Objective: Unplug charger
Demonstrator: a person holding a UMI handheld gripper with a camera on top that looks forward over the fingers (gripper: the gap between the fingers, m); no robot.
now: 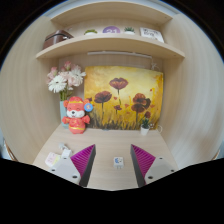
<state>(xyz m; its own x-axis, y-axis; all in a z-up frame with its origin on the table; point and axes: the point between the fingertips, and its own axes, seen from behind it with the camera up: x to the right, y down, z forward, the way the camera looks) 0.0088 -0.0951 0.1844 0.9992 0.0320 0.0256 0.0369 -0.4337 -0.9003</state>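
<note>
Gripper sits wide open, nothing held; my two fingers show smooth magenta pads on their inner faces with bare desk between them. Just ahead, in the gap between the fingertips, stands a small white boxy object with a dark mark on its face; I judge this to be the charger, though I cannot see a socket or a cable. Task status: not started as far as I can tell, no contact made; left to do is approach, close on the body and pull it out. Desk is pale wood-grain laminate, matte. Beside my left finger lies a small white-and-pink item, too small to identify. Farther back stands a red-and-white plush-looking figure, rounded and soft. Behind it, a light blue vase with pale pink and white flowers. Against the back wall leans a flat painting of dark red poppies on yellow. Above, two curved wooden shelves carry small bowls and pots.
</note>
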